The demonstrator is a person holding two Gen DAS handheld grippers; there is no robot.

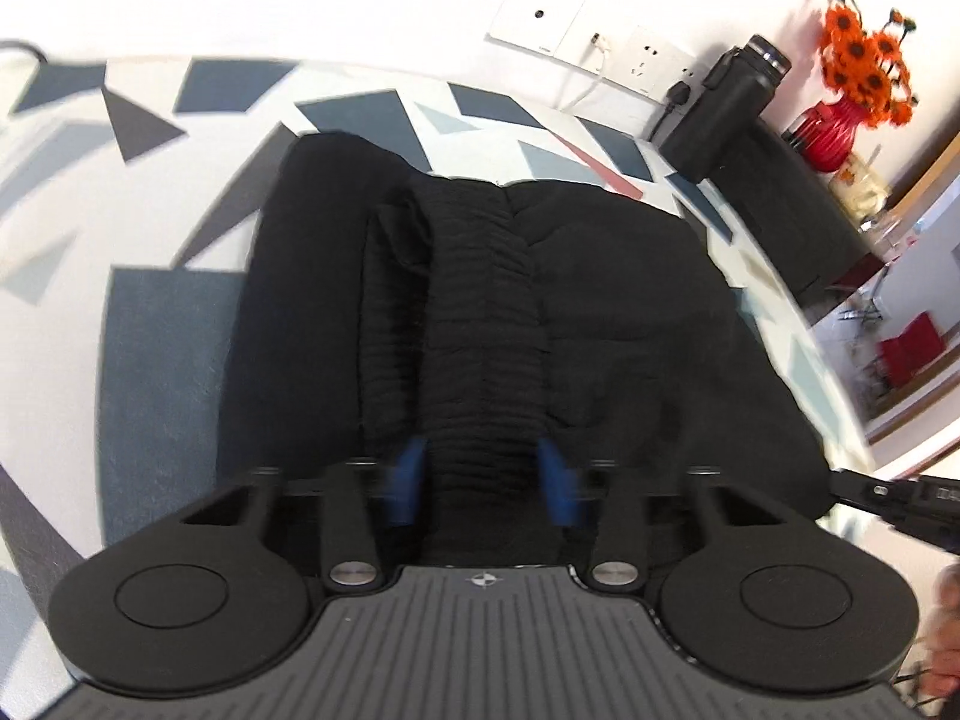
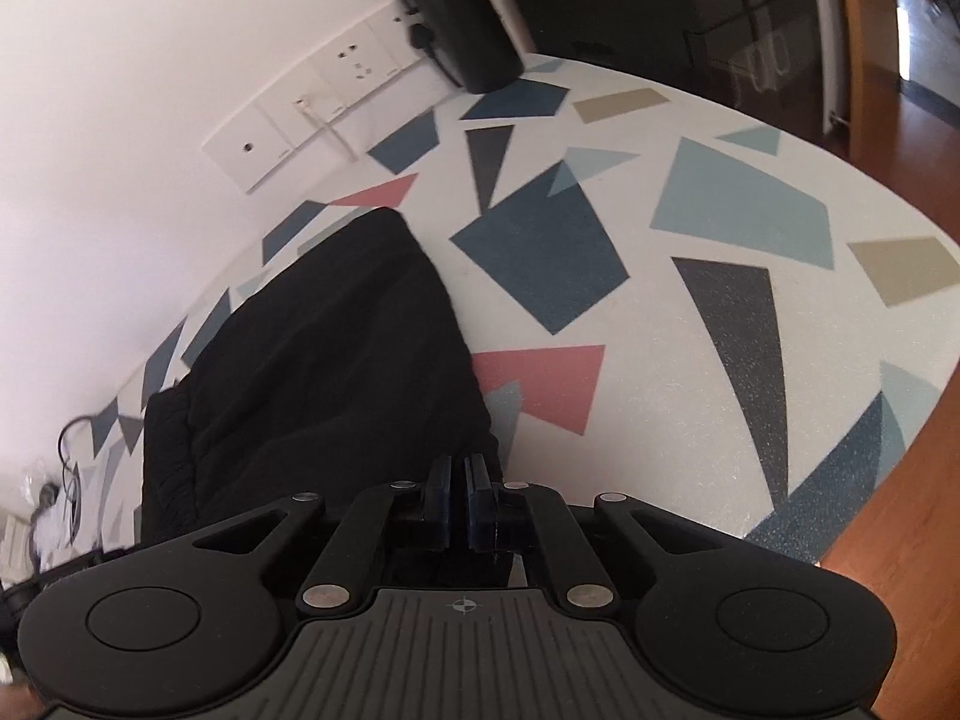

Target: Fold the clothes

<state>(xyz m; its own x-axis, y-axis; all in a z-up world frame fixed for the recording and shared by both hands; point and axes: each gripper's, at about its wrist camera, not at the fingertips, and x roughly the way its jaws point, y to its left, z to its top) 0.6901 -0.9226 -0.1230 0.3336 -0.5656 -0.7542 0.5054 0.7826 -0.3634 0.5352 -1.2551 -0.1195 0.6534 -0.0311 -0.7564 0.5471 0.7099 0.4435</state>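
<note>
The right gripper point(image 2: 460, 501) had its jaws pressed together at the near edge of a black garment point(image 2: 324, 348), which lay on a table point(image 2: 690, 372) patterned with coloured shapes. A black bottle point(image 2: 456, 6) stood by the wall sockets point(image 2: 336, 90).

No words or numbers can be read anywhere. The dark cabinet point(image 2: 660, 6) beside the black flask point(image 2: 462, 12) carries pale lettering, perhaps a brand, too blurred to make out.
</note>
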